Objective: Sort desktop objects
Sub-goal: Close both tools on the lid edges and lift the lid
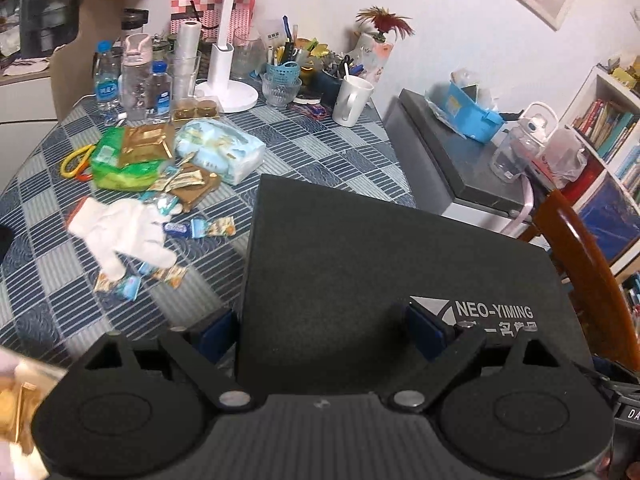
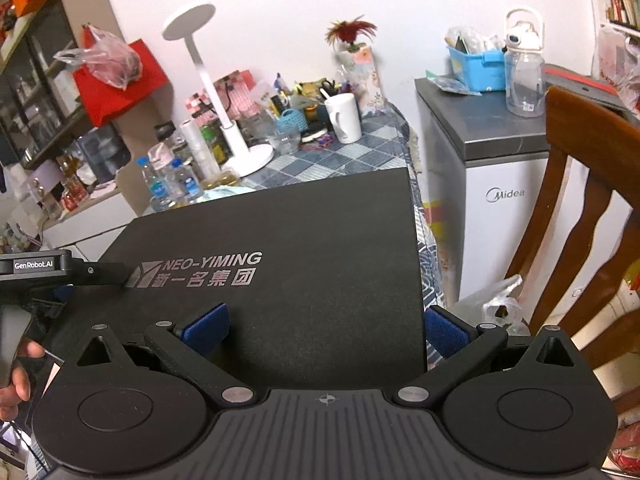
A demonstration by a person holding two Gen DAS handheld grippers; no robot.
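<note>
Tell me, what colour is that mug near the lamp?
The mug is white, clearest in the left wrist view.

Black box (image 1: 400, 264) hides table (image 1: 48, 280) beyond; lamp (image 1: 232, 40) head cropped.
</note>
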